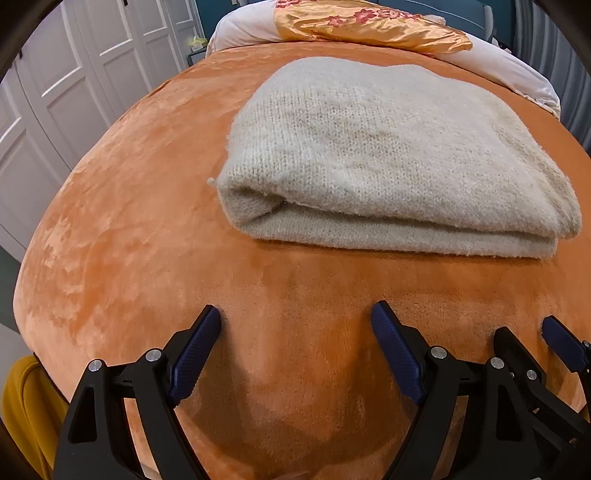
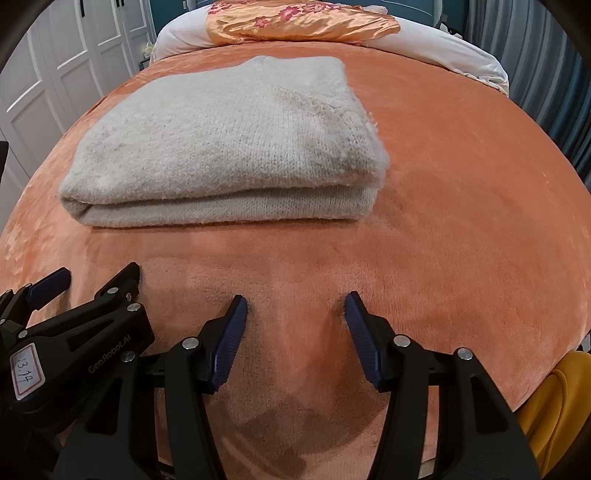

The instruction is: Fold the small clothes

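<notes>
A cream knitted garment (image 1: 388, 155) lies folded into a thick rectangle on the orange plush bedspread (image 1: 129, 240); it also shows in the right wrist view (image 2: 229, 147). My left gripper (image 1: 295, 317) is open and empty, resting low over the bedspread in front of the garment, apart from it. My right gripper (image 2: 295, 302) is open and empty, also in front of the garment. The two grippers are side by side: the right one shows at the right edge of the left wrist view (image 1: 528, 343), the left one at the left edge of the right wrist view (image 2: 99, 280).
An orange floral satin pillow (image 1: 369, 26) and a white pillow (image 2: 443, 48) lie at the head of the bed. White panelled wardrobe doors (image 1: 74, 74) stand on the left. A mustard-yellow cloth (image 2: 554, 406) sits at the bed's near edge.
</notes>
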`<state>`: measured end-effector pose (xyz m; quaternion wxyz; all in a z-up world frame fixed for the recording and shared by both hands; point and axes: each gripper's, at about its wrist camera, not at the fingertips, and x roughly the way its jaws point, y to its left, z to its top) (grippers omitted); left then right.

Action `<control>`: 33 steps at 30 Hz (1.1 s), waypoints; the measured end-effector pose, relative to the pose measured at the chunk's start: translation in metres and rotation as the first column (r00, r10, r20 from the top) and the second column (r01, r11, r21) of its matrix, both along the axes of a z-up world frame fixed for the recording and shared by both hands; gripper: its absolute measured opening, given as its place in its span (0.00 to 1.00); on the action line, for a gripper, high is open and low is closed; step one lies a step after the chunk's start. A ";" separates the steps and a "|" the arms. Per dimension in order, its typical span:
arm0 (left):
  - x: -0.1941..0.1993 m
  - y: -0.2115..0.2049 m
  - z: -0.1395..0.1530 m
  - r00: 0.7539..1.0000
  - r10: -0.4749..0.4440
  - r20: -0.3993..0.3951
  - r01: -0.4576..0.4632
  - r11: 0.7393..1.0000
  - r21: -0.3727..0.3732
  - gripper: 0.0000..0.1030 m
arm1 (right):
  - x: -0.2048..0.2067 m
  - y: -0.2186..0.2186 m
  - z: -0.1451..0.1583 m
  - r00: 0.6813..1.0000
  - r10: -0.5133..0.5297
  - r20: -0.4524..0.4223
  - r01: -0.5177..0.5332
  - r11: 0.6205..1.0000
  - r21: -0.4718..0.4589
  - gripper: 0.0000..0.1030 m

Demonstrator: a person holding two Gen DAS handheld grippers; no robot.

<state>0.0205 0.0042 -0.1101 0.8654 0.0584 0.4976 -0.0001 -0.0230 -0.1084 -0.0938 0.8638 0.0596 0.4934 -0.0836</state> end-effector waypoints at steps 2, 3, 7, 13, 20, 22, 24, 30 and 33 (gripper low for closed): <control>0.002 0.000 0.000 1.000 0.002 -0.002 -0.002 1.000 0.003 0.81 | 0.000 0.000 -0.001 1.000 -0.004 0.003 0.004 1.000 0.000 0.52; 0.002 -0.001 -0.001 1.000 0.004 -0.003 -0.004 1.000 0.004 0.82 | -0.001 0.000 -0.001 1.000 -0.006 0.004 0.006 1.000 0.001 0.52; 0.003 -0.003 -0.001 1.000 0.009 -0.002 -0.009 1.000 0.009 0.83 | -0.002 0.002 -0.001 1.000 -0.011 0.007 0.011 1.000 0.000 0.52; 0.002 -0.003 -0.001 1.000 0.012 0.000 -0.012 1.000 0.010 0.83 | -0.001 0.001 -0.001 1.000 -0.011 0.007 0.011 1.000 0.001 0.52; 0.001 -0.002 -0.001 1.000 0.015 0.000 -0.015 1.000 0.010 0.83 | -0.001 0.000 -0.001 1.000 -0.015 0.008 0.015 1.000 0.002 0.52; 0.001 -0.002 -0.001 1.000 0.015 -0.001 -0.015 1.000 0.009 0.83 | -0.001 0.000 -0.001 1.000 -0.015 0.008 0.015 1.000 0.001 0.52; 0.001 -0.003 -0.001 1.000 0.015 0.000 -0.015 1.000 0.010 0.83 | -0.001 0.000 -0.001 1.000 -0.014 0.008 0.014 1.000 0.002 0.52; 0.001 -0.003 -0.001 1.000 0.015 -0.002 -0.015 1.000 0.010 0.83 | -0.001 -0.001 -0.001 1.000 -0.013 0.007 0.013 1.000 0.002 0.52; 0.002 -0.002 -0.001 1.000 0.015 -0.002 -0.015 1.000 0.010 0.83 | -0.001 -0.001 -0.001 1.000 -0.013 0.008 0.013 1.000 0.001 0.52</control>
